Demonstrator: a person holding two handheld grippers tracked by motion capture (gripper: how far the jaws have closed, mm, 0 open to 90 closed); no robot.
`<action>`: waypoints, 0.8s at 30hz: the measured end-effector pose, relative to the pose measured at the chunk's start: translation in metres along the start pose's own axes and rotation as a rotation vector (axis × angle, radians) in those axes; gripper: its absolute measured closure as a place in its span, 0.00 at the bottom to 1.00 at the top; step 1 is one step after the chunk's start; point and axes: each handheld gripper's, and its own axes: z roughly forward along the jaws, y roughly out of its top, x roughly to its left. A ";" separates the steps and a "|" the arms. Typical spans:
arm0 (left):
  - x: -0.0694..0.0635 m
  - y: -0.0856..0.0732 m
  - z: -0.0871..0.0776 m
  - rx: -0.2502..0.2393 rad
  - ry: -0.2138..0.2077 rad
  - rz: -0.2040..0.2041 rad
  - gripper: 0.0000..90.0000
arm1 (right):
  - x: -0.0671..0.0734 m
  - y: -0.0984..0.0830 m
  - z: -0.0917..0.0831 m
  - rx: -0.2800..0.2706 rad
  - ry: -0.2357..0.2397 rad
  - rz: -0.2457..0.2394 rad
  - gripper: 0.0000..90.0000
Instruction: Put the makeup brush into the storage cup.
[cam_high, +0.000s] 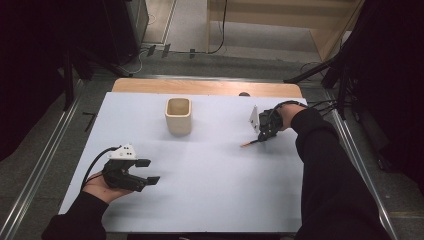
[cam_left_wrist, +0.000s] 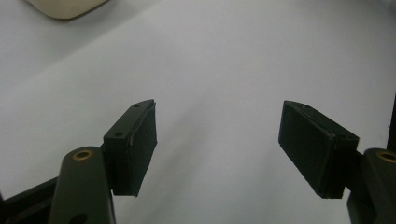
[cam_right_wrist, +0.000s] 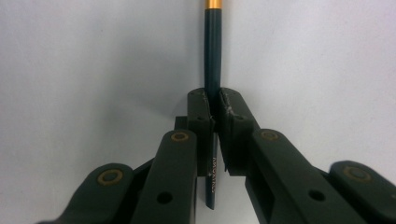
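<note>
On the pencil (cam_right_wrist: 213, 56) (right gripper (cam_right_wrist: 215, 105) clamping it), printed lettering stays unreadable.

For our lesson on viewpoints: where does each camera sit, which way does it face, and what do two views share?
High view: above the person's side, facing forward and down on the table; both forearms, left gripper, right gripper.
Left gripper view: on that gripper, along its open jaws, across bare table to the cup.
Right gripper view: along jaws shut on the pencil.
Shared: the cup and pencil appear from above too.
</note>
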 end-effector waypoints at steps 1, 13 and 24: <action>0.000 0.000 0.000 0.000 -0.003 0.003 0.32 | 0.000 0.000 -0.001 -0.004 -0.006 0.000 0.95; -0.001 0.001 0.000 -0.003 -0.002 0.005 0.32 | 0.009 -0.004 -0.024 -0.087 0.017 0.183 0.95; 0.000 0.001 -0.002 -0.013 -0.001 -0.002 0.32 | 0.022 0.006 -0.033 -0.178 0.060 0.441 0.95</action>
